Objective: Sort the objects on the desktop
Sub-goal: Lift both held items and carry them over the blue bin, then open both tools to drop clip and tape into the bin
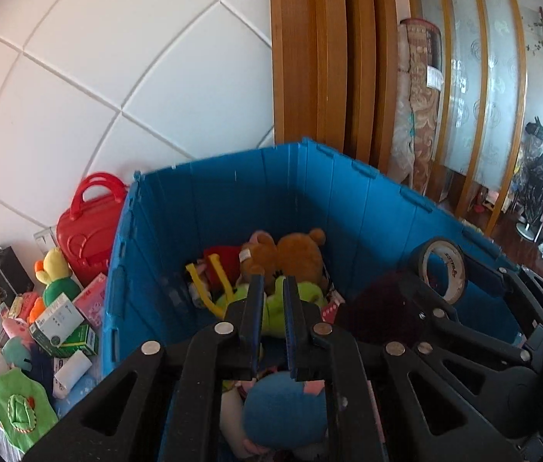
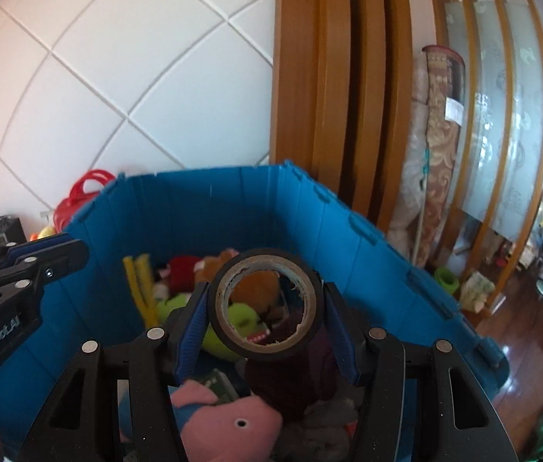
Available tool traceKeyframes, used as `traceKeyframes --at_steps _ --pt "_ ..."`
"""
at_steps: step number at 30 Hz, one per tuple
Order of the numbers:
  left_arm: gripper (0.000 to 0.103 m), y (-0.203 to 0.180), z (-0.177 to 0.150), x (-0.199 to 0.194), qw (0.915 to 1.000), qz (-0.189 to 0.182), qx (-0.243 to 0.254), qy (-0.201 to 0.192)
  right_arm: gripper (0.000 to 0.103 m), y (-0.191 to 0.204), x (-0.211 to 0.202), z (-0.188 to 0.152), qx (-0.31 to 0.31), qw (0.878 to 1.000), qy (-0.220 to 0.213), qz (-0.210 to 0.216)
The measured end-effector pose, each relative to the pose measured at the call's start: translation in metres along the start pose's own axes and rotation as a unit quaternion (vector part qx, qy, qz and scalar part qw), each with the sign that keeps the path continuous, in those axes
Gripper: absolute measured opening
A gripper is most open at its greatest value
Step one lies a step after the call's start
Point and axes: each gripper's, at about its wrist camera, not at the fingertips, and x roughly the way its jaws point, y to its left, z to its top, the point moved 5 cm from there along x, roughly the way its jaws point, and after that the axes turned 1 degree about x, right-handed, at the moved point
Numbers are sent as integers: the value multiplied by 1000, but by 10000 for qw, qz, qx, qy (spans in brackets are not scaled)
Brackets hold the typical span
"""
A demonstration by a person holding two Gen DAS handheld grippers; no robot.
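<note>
**K:** Right gripper (image 2: 267, 308) fills the right wrist view; jaws pinch a roll of black tape (image 2: 267, 304) on its outer rim, hole facing the lens; roll hangs over the open blue crate (image 2: 202, 215). Through the hole: brown plush and a lime-green toy, both inside the crate.

**M:** Left wrist view has the same tape (image 1: 444, 273) at right, edge-on, above the crate's right side; right gripper's body shows there but not its pads. Left gripper (image 1: 272, 300) is nearest that lens; jaws nearly together, a narrow gap, nothing between them; it sits over the crate (image 1: 233, 192) interior.

**K:** Crate contents differ by view; mine shows a pink plush (image 2: 229, 419) at the near bottom and yellow strips (image 2: 140, 285) at left.

**M:** Mine shows a brown teddy bear (image 1: 287, 254), a green plush (image 1: 290, 304) under the fingers, and a blue plush (image 1: 283, 408) close below.

**K:** Anything outside the crate?

**M:** Only my view shows the pile left of it on the table: red toy case (image 1: 86, 227), small boxes (image 1: 59, 323), green cloth toy (image 1: 21, 412), a yellow-green plush (image 1: 57, 277); unsorted.

**K:** Mine catches just the red case's handles (image 2: 90, 184) behind the crate wall; left gripper's side (image 2: 21, 269) intrudes at my left edge.
</note>
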Motion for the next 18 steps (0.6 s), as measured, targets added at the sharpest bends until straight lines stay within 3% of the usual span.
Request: traceKeyframes --at_steps 7,10,14,15,17,18 --pt "14 4 -8 -1 9997 -36 -109 221 57 -1 12 -8 -276 9989 233 -303" --pt "45 7 -11 -4 9997 -38 -136 207 57 -2 11 -10 -312 9985 266 -370" --pt "54 13 -15 -14 9998 -27 -168 59 59 -2 10 -13 -345 9981 329 -398" --pt "55 14 -16 -17 9998 -25 -183 26 63 -2 10 -13 -343 9981 332 -392" --pt "55 18 -17 -21 9997 -23 -227 -17 94 -3 5 -13 -327 9984 284 -369" --pt "56 21 -19 -24 9997 -6 -248 -43 97 -2 2 -13 -340 9984 234 -395"
